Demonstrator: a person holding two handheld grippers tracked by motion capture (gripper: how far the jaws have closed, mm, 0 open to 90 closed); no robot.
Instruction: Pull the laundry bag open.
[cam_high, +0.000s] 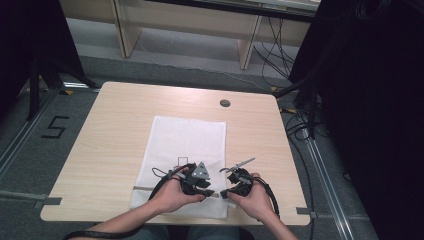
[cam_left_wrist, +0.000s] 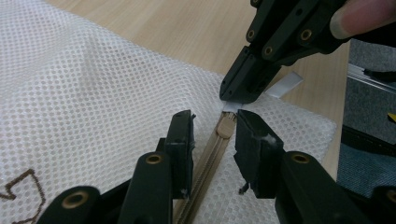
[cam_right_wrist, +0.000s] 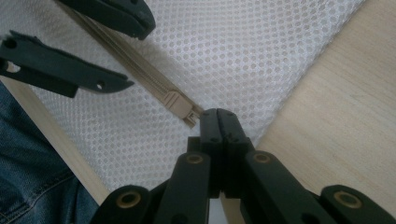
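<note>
White mesh bag (cam_left_wrist: 93, 88), beige zipper (cam_left_wrist: 212, 149)

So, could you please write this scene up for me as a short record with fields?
surface: table
item: white mesh bag, flat
zipper: beige, along the bag's near edge
slider: at the zipper's end
left tongs: open, straddling the zipper at the slider
right tongs: shut on the bag's edge just past the slider
</note>
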